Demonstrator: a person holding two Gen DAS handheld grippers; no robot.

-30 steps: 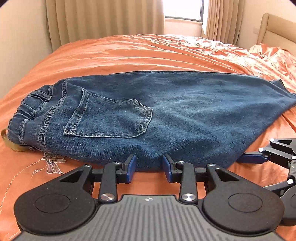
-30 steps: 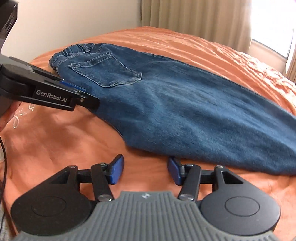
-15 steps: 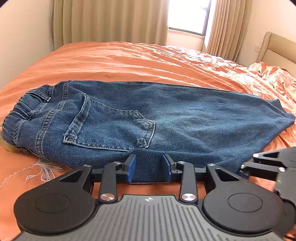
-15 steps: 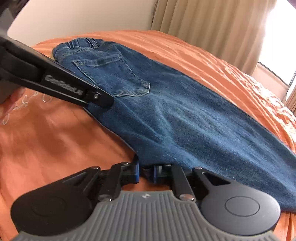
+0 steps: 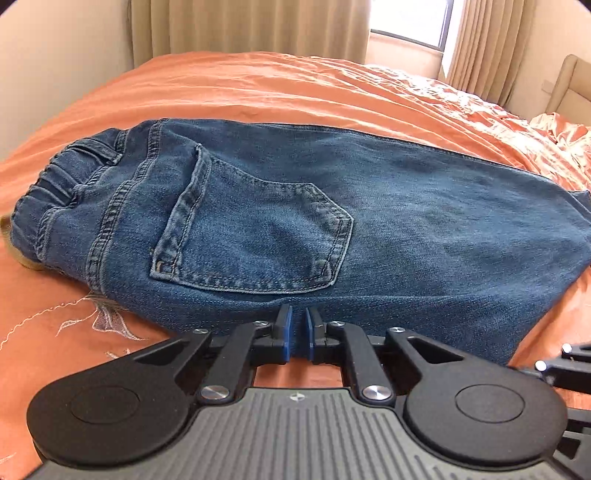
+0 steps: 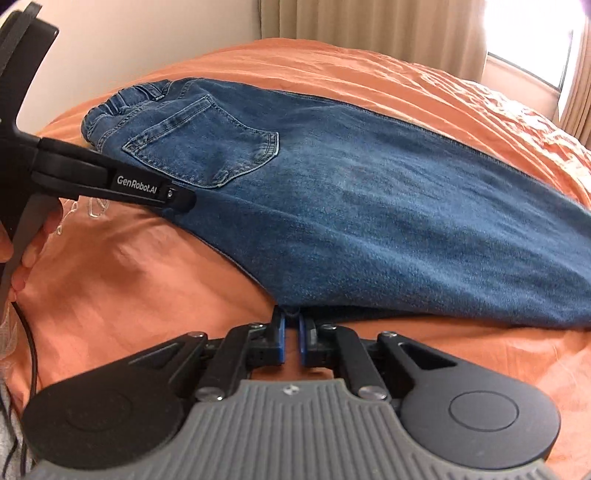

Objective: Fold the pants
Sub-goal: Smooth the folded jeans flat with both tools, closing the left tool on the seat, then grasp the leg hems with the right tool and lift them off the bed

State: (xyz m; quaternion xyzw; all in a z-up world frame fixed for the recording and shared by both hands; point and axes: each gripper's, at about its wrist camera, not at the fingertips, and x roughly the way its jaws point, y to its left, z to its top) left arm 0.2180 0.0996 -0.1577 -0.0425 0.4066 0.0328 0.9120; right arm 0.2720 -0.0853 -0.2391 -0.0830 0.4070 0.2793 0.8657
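Note:
Blue denim pants (image 5: 406,229) lie folded lengthwise on the orange bed, back pocket (image 5: 258,236) up and elastic waistband (image 5: 55,188) at the left. My left gripper (image 5: 297,317) is at their near edge below the pocket, its jaws closing with the denim edge pinched between the blue pads. In the right wrist view the pants (image 6: 369,206) run from upper left to right. My right gripper (image 6: 291,321) is shut on a small fold of the near edge, further along the leg. The left gripper (image 6: 181,197) shows there from the side, its tip on the denim edge.
The orange bedspread (image 5: 258,85) covers the whole bed, with embroidery (image 5: 92,317) near the waistband. Beige curtains (image 5: 251,26), a window (image 5: 406,22) and a headboard (image 5: 569,85) stand behind. A person's hand (image 6: 37,236) and a black cable (image 6: 31,350) are at the left.
Both grippers came forward to the near edge of the pants and closed on it, the right one first and then the left. The pants have not shifted.

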